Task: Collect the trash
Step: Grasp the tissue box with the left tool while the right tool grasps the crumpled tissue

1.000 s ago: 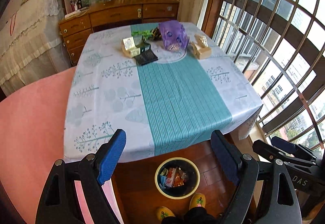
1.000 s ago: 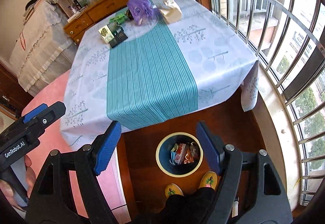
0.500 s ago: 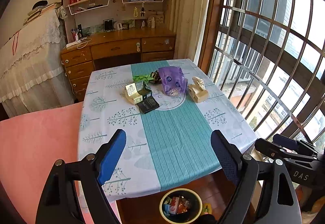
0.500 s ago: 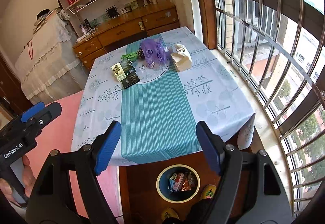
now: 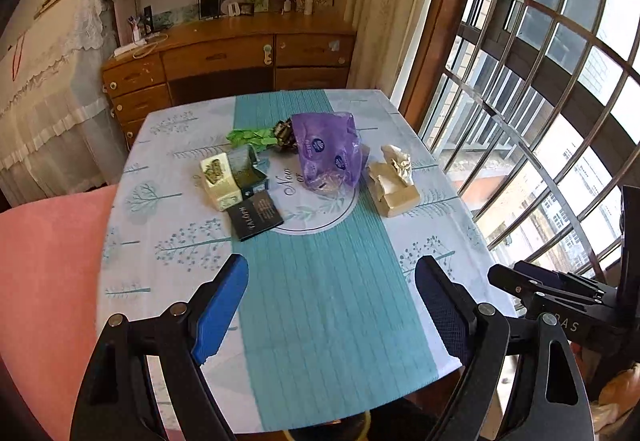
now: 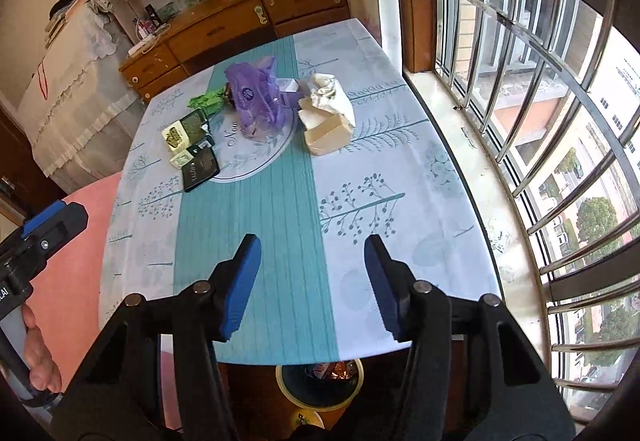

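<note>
Both grippers have swung up from the bin (image 6: 320, 381) on the floor toward the tabletop (image 5: 320, 301). Left gripper (image 5: 332, 313) is spread and empty; right gripper (image 6: 312, 281) is closing on nothing. Trash clusters near the far edge: purple bag (image 5: 326, 155), crumpled paper box (image 5: 394, 177), black card (image 5: 256, 215). Best taken from the near edge first, one piece per gripper; a pink chair (image 5: 48, 261) crowds the left edge.

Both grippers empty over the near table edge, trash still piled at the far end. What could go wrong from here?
1. The purple plastic bag leans against the small boxes and green wrapper; grabbing one may drag the others.
2. The bin sits on the floor, half hidden under the table edge, so a drop could miss.
3. The right gripper is closing on nothing and must reopen before the crumpled paper.
</note>
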A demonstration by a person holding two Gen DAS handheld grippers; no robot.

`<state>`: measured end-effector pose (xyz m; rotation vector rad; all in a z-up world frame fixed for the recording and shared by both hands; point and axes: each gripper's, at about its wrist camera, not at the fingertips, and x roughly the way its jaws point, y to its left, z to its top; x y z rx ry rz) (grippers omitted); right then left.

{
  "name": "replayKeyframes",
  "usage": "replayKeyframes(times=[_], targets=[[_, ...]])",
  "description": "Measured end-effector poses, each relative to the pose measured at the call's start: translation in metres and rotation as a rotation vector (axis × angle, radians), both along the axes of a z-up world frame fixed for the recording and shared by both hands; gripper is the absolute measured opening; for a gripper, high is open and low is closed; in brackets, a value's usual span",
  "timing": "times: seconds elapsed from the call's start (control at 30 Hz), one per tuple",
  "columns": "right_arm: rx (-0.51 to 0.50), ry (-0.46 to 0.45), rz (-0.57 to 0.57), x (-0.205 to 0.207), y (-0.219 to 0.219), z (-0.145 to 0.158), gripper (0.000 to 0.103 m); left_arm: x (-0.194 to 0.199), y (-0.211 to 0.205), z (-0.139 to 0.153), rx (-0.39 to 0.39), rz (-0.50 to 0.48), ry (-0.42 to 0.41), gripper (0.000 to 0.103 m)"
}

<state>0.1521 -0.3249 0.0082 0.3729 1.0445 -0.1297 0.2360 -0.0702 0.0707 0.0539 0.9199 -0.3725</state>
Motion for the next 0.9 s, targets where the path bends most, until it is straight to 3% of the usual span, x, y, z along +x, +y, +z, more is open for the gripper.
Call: replayKeyframes(times=[0.17,0.43,0.77,0.9], targets=[[-0.021,0.042,0.043,0.053,-0.065,-0.027,0.045,0.067,-0.074,-0.045,-0.018,-0.031,0.140,0.087],[-0.007,0.108,0.102,0.129,-0.145,-0.078,0.045,0.148,-0.156,-0.125,-0.013,0.046,0.329,0.087],[0.047,0.129,0.170,0.179,-0.158,-0.118,0.045,0.210,-0.199,-0.214,0.057,0.158,0.474,0.086],[0.067,0.138,0.191,0.187,-0.155,-0.128,0.045,0.220,-0.212,-0.236,0.104,0.163,0.497,0.076]])
